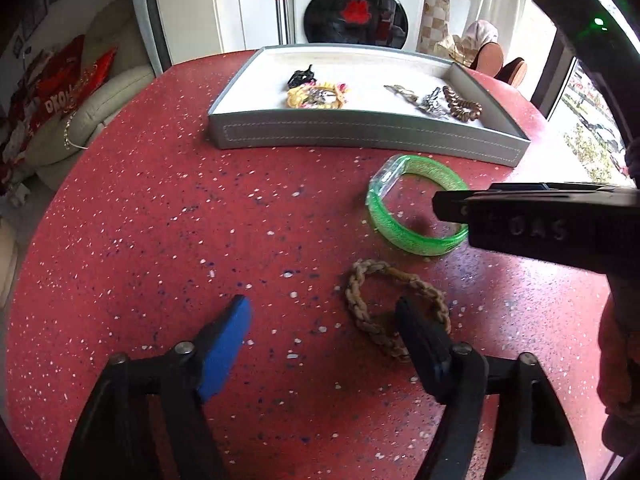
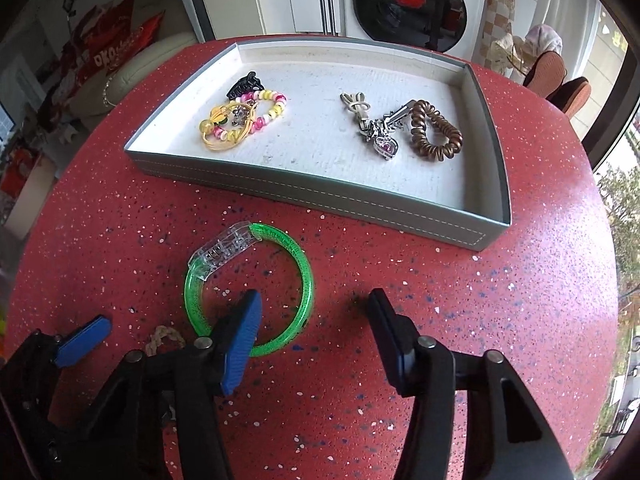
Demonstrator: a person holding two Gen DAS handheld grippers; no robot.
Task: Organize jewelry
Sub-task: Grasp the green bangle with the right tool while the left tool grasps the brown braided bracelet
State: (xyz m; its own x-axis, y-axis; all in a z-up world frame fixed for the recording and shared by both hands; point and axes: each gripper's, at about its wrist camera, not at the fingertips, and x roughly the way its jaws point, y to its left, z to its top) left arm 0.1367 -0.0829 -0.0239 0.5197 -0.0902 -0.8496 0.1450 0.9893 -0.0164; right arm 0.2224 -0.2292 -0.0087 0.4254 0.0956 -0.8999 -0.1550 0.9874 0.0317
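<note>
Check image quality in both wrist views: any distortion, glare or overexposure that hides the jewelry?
Left wrist view: strong fisheye bending of the tray; window side blown out; green bangle sharp, partly covered by the right gripper. Right wrist view: same curvature, even daylight, tray contents clear; braided bracelet mostly hidden behind the gripper.

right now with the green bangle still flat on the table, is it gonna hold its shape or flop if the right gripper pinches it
The green bangle looks like rigid translucent plastic with a clear clasp block, so it probably keeps its ring shape. Its glossy surface may slip between the right gripper fingers. Lying flat on the red table, it seems unlikely to roll until lifted on edge.
</note>
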